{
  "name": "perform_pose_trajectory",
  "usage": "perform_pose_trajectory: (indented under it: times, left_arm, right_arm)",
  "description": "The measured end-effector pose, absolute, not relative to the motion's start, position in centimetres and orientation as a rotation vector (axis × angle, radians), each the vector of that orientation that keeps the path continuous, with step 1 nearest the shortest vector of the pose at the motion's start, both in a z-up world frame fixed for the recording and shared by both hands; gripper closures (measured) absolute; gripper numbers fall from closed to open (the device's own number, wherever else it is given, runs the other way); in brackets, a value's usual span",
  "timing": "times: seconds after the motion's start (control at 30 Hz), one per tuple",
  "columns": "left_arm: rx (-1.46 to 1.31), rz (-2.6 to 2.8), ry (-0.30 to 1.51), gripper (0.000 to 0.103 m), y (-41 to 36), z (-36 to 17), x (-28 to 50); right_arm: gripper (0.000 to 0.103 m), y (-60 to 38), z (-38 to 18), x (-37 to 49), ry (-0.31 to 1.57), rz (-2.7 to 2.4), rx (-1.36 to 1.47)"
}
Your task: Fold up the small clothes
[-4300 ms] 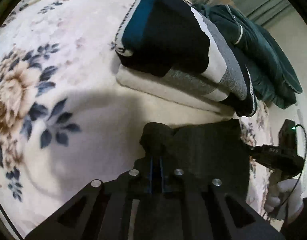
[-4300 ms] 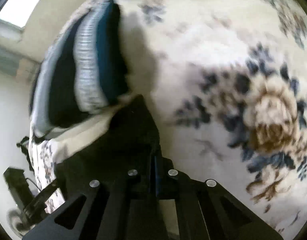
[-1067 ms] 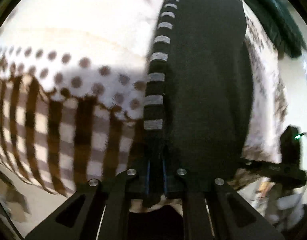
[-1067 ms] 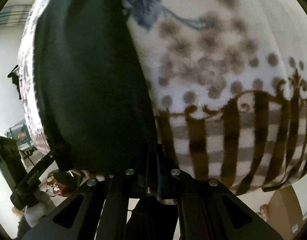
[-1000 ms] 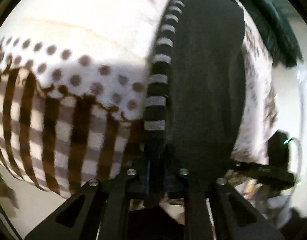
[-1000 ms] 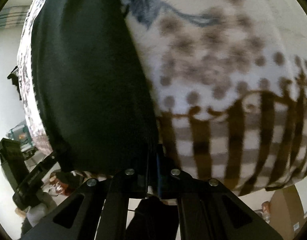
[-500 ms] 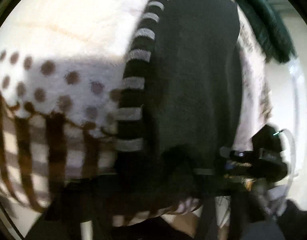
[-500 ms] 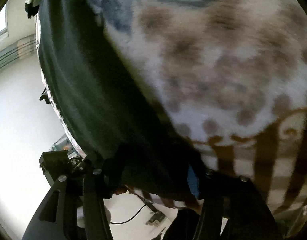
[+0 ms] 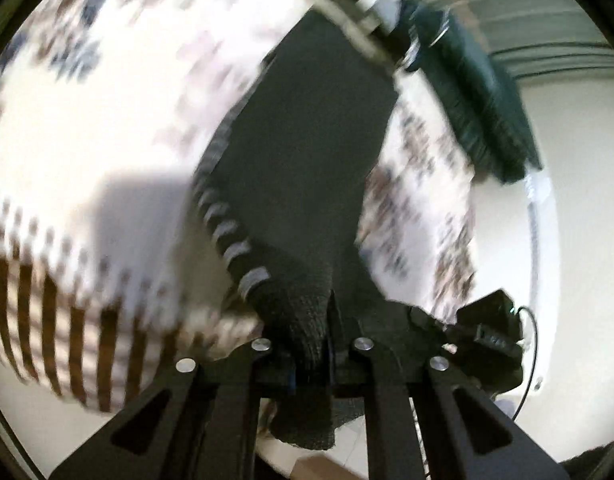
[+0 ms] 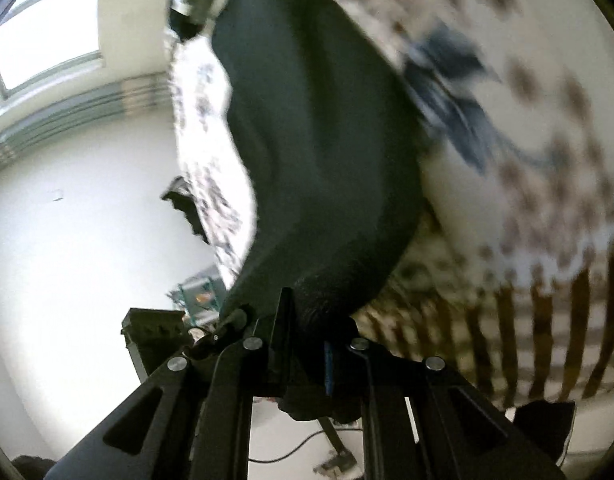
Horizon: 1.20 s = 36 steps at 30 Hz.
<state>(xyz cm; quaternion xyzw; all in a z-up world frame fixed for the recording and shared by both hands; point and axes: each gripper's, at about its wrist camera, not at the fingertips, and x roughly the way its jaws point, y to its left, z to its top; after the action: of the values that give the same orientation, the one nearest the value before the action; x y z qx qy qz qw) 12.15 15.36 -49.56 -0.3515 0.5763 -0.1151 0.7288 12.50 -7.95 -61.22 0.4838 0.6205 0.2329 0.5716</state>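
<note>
Now the near edge of the dark garment [image 9: 307, 152], released half a second ago, is being gripped again: the left tongs [image 9: 313, 344] are clamped on the corner beside the grey-striped trim [image 9: 231, 236], and the right tongs [image 10: 307, 344] are clamped on the opposite near corner. That edge, previously flat on the floral blanket [image 9: 87, 100], is being raised, so a fold toward the far end is judged to be starting. Beyond, folded clothes [image 9: 483, 92] are lying. No containers are being shown.
</note>
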Motion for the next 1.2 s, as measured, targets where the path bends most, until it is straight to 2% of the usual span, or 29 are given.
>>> perform_pose_trajectory:
  times: [0.13, 0.3, 0.5, 0.6, 0.67, 0.73, 0.77, 0.8, 0.83, 0.87, 0.9, 0.97, 1.03, 1.1, 1.17, 1.2]
  left_arm:
    - [-0.769, -0.273, 1.154, 0.095, 15.4, -46.8, 18.3]
    - [-0.748, -0.277, 1.082, 0.095, 14.9, -46.7, 28.5]
    - [-0.768, -0.283, 1.118, 0.095, 16.6, -49.5, 39.3]
    - [-0.833, -0.286, 1.142, 0.090, 17.6, -51.7, 43.8]
    - [-0.874, -0.276, 1.163, 0.078, 18.3, -53.2, 46.5]
    - [-0.909, -0.280, 1.149, 0.060, 18.8, -54.1, 48.4]
    - [-0.923, -0.275, 1.138, 0.043, 19.3, -54.5, 49.4]
    - [-0.931, -0.269, 1.133, 0.041, 19.6, -54.8, 50.1]
    - [-0.945, -0.263, 1.131, 0.041, 20.1, -55.1, 50.7]
    - [-0.953, -0.257, 1.134, 0.041, 20.5, -55.2, 51.0]
    - [-0.948, -0.258, 1.130, 0.041, 20.9, -55.1, 50.9]
    - [-0.913, -0.262, 1.118, 0.041, 21.3, -54.5, 49.6]
    - [-0.845, -0.245, 1.118, 0.040, 21.6, -53.9, 47.4]
    - [-0.784, -0.213, 1.129, 0.040, 21.9, -53.8, 43.2]
    - [-0.753, -0.156, 1.148, 0.040, 22.3, -54.3, 38.9]
    - [-0.752, -0.133, 1.161, 0.040, 22.3, -54.7, 37.5]
  right_arm:
    - [0.091, -8.7, -57.3, 18.5, 1.363, 0.553, 1.114]
    - [0.091, -8.8, -54.0, 28.7, 1.282, 0.519, 1.066]
    - [0.091, -9.2, -55.1, 41.3, 1.281, 0.474, 1.022]
    - [0.089, -9.3, -56.6, 46.1, 1.305, 0.454, 1.057]
    - [0.088, -9.6, -57.4, 49.0, 1.286, 0.411, 1.084]
    - [0.088, -10.6, -58.3, 51.3, 1.269, 0.375, 1.114]
    - [0.087, -11.0, -58.5, 52.2, 1.250, 0.358, 1.130]
    - [0.086, -11.5, -58.7, 53.3, 1.226, 0.348, 1.147]
    - [0.084, -11.7, -58.7, 53.8, 1.224, 0.336, 1.145]
    - [0.073, -12.1, -58.6, 54.3, 1.231, 0.311, 1.121]
    - [0.057, -12.2, -58.5, 54.6, 1.238, 0.298, 1.088]
    - [0.047, -12.4, -58.1, 54.3, 1.262, 0.291, 0.966]
    - [0.042, -12.7, -58.3, 52.9, 1.324, 0.284, 0.842]
    - [0.027, -12.7, -58.9, 51.9, 1.362, 0.298, 0.774]
    - [0.018, -12.8, -59.9, 50.7, 1.405, 0.300, 0.693]
    - [0.018, -12.7, -60.1, 50.2, 1.409, 0.295, 0.650]
